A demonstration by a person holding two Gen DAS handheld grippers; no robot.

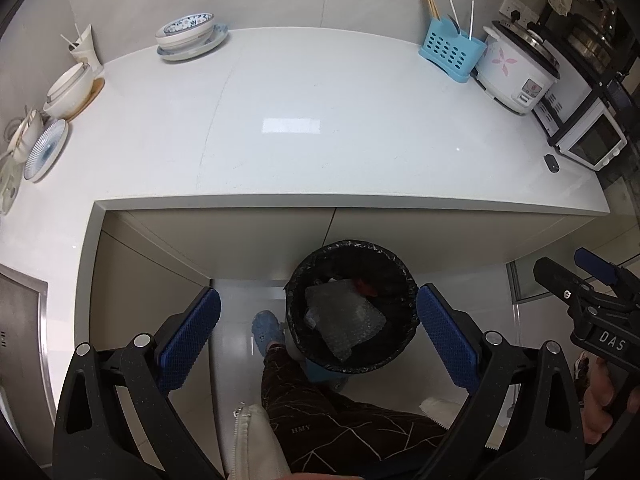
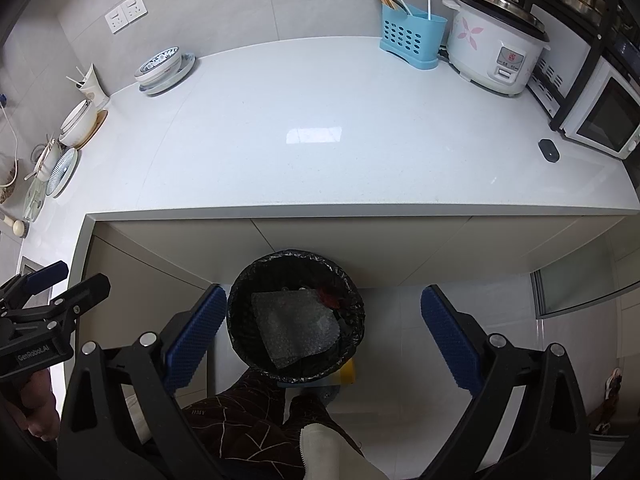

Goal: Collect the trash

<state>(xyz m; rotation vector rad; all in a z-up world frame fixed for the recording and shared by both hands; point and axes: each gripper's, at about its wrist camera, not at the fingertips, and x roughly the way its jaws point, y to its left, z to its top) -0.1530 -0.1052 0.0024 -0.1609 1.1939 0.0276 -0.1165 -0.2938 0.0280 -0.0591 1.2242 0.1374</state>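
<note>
Right, both grippers spread wide and empty: left gripper [image 1: 318, 334], right gripper [image 2: 322, 326]. The lined trash bin [image 1: 352, 306], bubble wrap [image 1: 344, 320] inside, sits below, between the fingers.

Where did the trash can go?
The trash can stands on the floor below the counter edge, near the middle of both wrist views, beside the person's blue shoe.

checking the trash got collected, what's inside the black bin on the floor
The bin holds a grey bubble-wrap sheet lying on top, with something red at its far edge. The wrap covers whatever lies beneath, so the rest cannot be seen.
</note>
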